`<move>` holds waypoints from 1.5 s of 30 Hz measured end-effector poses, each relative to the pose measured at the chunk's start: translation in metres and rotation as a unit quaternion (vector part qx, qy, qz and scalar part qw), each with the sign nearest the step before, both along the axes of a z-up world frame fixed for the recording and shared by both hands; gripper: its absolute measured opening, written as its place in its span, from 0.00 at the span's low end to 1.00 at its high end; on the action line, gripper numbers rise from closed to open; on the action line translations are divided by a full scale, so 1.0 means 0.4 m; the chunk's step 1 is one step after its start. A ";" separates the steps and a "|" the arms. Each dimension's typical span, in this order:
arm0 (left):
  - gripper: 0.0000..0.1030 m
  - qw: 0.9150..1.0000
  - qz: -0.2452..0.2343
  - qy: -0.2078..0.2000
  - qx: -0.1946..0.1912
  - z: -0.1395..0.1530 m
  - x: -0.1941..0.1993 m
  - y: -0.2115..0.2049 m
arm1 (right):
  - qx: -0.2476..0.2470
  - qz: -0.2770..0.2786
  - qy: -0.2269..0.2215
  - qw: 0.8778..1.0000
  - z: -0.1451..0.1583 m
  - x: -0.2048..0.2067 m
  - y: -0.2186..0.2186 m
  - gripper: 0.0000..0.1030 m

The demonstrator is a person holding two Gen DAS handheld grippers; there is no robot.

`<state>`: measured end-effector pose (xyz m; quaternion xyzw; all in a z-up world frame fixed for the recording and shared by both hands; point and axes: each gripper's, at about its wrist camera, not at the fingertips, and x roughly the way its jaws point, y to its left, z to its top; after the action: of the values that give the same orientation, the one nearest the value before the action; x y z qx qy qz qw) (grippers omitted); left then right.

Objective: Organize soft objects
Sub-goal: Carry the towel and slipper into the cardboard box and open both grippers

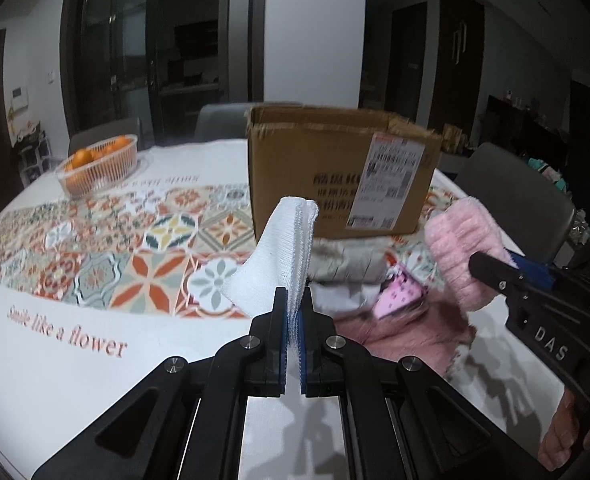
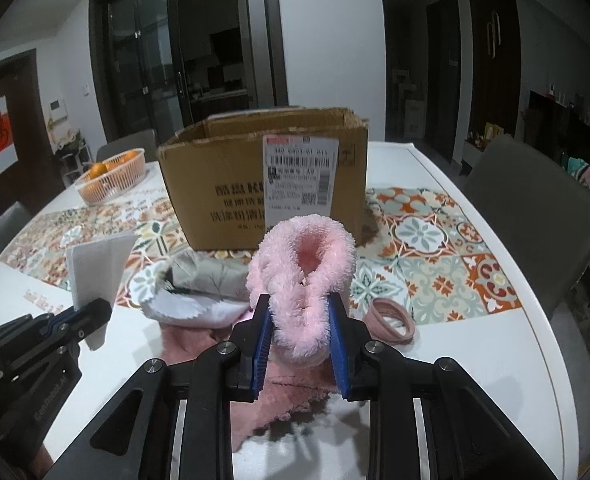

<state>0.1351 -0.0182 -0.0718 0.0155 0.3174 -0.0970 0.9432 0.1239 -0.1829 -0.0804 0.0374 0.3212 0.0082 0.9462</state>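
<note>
Fingers of the left gripper are clamped on the lower edge of a folded white cloth, which stands up above the tablecloth, while the right gripper squeezes a fluffy pink headband held above the pile of soft things in front of the open cardboard box. The thin hold on the cloth could slip or let its folds fall open on the way to the box, and the springy headband might squirm out of its pads; either piece could also catch the box's ragged near flap.
</note>
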 end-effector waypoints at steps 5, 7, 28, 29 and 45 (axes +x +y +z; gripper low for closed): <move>0.06 1.000 -0.012 -0.023 -0.003 0.045 0.007 -0.009 | 0.003 0.001 -0.021 1.000 0.032 0.000 -0.003 0.27; 0.06 0.999 -0.016 -0.031 -0.011 0.064 0.015 -0.012 | 0.005 0.000 -0.031 0.999 0.049 0.004 -0.004 0.27; 0.06 0.993 -0.042 -0.106 -0.038 0.206 0.149 -0.030 | 0.023 0.004 -0.127 0.992 0.186 0.106 -0.016 0.27; 0.06 0.992 -0.043 -0.109 -0.037 0.212 0.154 -0.032 | 0.024 0.004 -0.130 0.991 0.191 0.114 -0.018 0.27; 0.06 0.988 -0.052 -0.140 -0.027 0.246 0.297 -0.056 | 0.015 0.009 -0.165 0.986 0.218 0.236 -0.029 0.27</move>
<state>0.2538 -0.0404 0.0266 0.0195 0.1777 -0.1513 0.9722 0.2182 -0.1946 0.0068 0.0467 0.1611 0.0272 0.9855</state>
